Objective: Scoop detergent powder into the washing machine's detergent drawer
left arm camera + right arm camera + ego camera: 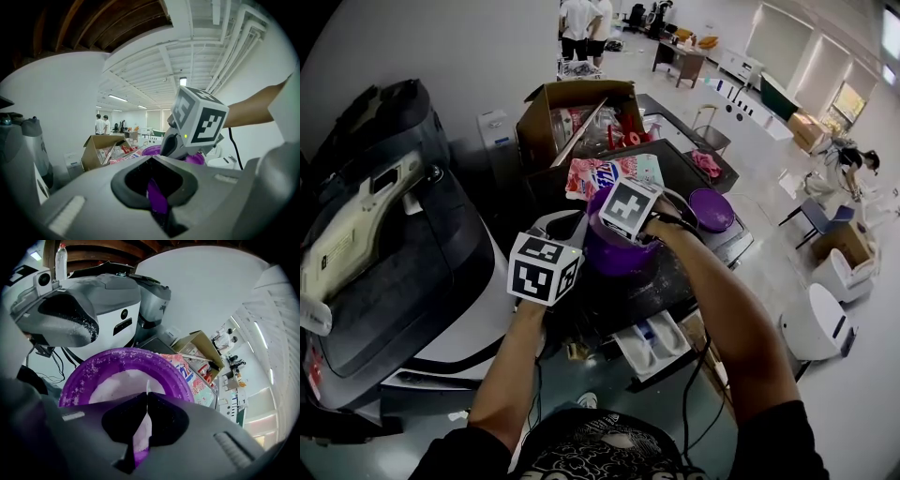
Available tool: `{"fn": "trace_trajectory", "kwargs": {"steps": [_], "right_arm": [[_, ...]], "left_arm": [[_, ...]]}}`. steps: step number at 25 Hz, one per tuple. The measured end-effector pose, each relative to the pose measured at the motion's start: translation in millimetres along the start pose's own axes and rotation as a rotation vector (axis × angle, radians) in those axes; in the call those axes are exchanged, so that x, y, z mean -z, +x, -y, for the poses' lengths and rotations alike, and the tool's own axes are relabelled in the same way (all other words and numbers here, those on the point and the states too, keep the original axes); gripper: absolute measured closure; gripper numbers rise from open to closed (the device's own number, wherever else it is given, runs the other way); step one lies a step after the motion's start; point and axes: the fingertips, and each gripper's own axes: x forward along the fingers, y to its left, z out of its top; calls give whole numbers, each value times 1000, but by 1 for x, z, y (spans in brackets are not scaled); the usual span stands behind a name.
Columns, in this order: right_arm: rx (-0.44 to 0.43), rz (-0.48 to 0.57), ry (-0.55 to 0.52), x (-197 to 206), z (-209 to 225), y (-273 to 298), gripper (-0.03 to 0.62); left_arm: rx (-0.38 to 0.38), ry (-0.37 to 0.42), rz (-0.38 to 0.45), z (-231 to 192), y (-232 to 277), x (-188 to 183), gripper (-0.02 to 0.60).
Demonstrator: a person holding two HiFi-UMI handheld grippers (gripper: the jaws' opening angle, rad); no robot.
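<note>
Head view: the left gripper (572, 246) and right gripper (630, 225) both meet at the purple tub (614, 258). The open detergent drawer (652, 344) lies on the person's side of the tub.

Left gripper view: its jaws are clamped on the tub's wall.

Right gripper view: its jaws pinch a thin white sliver (147, 386) above the tub's powder (117, 385).

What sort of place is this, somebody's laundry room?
Probably a large open lab or workshop, not a home: a washing machine with its detergent drawer out, a cardboard box of supplies, and desks and people far behind.
</note>
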Motion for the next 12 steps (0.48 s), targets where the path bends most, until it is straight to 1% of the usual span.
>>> {"fn": "trace_trajectory", "kwargs": {"steps": [12], "right_arm": [[-138,-36,68,0,-21,4,563]], "left_arm": [[11,-5,-10,1,3,3,580]]}}
